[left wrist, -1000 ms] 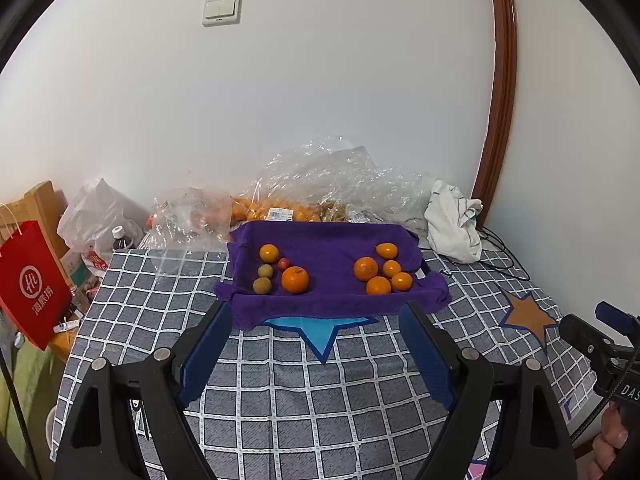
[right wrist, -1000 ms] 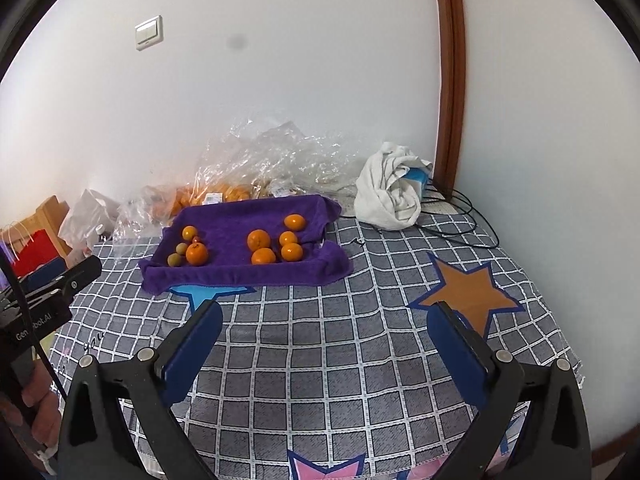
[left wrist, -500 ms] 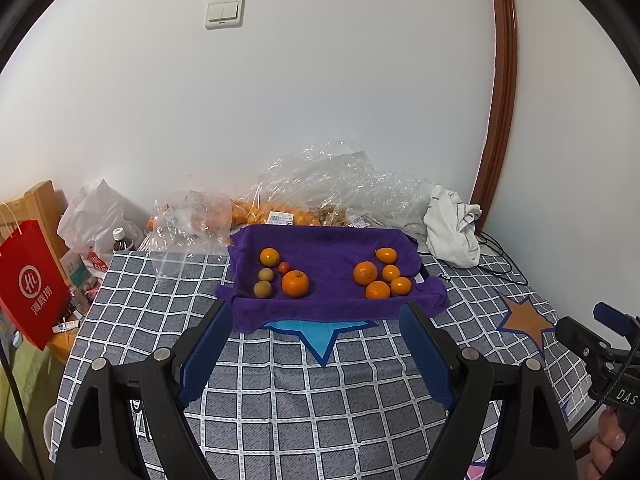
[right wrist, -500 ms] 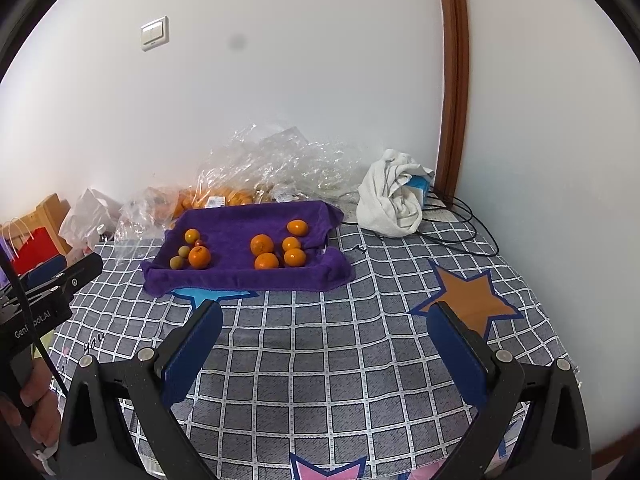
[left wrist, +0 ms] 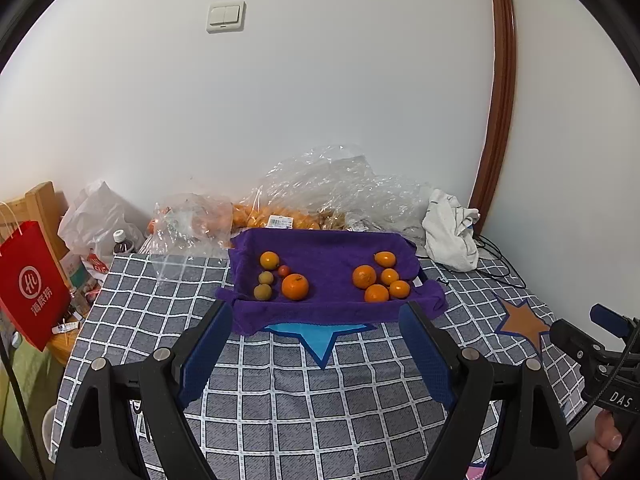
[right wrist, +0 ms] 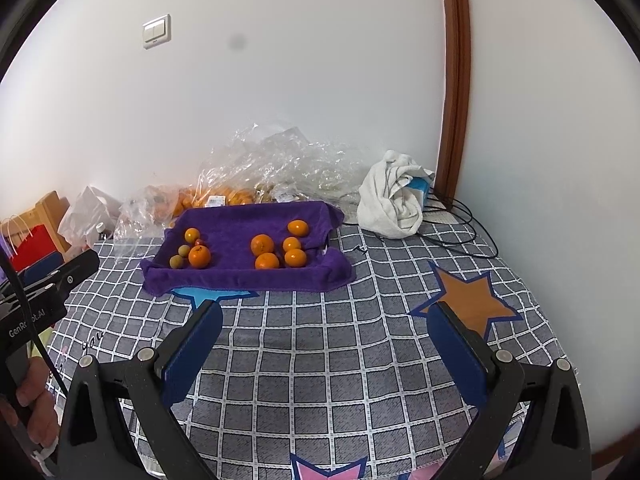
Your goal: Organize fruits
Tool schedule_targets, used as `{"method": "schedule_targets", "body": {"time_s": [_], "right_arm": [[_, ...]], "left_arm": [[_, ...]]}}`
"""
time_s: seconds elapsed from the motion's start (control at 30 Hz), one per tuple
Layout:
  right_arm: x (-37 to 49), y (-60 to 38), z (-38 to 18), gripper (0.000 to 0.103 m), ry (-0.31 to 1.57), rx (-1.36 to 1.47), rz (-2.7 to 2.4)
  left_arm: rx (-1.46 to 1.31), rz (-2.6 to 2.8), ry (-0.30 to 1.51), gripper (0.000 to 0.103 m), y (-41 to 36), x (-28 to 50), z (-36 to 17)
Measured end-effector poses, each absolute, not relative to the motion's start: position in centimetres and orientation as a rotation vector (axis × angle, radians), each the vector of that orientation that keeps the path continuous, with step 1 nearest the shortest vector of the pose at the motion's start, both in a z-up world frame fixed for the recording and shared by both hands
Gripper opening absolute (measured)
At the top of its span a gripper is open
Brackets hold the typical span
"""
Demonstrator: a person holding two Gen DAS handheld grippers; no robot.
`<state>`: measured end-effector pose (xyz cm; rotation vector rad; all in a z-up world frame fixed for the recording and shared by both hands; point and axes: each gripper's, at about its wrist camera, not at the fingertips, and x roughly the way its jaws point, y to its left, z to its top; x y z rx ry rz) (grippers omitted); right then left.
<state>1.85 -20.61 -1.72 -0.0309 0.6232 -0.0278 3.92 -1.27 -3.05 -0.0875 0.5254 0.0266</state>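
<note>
A purple towel (left wrist: 328, 250) (right wrist: 240, 224) lies on the checked bed cover near the wall. On its left part sit a big orange (left wrist: 295, 287) (right wrist: 199, 256), a smaller orange (left wrist: 269, 259), two brownish round fruits (left wrist: 263, 292) and a small red fruit (left wrist: 283, 270). Several oranges (left wrist: 376, 278) (right wrist: 278, 246) are grouped on its right part. My left gripper (left wrist: 316, 316) hangs open in front of the towel's near edge with nothing between its blue pads. My right gripper (right wrist: 326, 318) is open over the bare cover, well short of the towel.
Clear plastic bags (left wrist: 320, 196) holding more oranges lie behind the towel by the wall. A white cloth (left wrist: 450, 230) and black cables (right wrist: 460, 220) sit at the back right. A red paper bag (left wrist: 30, 280) and clutter stand off the bed's left edge.
Both views sit very slightly lower in frame than a second ago; the fruits, towel and both grippers' jaws are unchanged.
</note>
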Motion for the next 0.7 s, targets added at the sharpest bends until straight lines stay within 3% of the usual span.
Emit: {"method": "schedule_targets", "body": {"time_s": [0.7], "right_arm": [[1.46, -20.20, -1.42, 0.101, 0.611, -0.035, -0.025]], "left_arm": [[-0.099, 0.026, 0.517, 0.084, -1.01, 3.83, -2.88]]}}
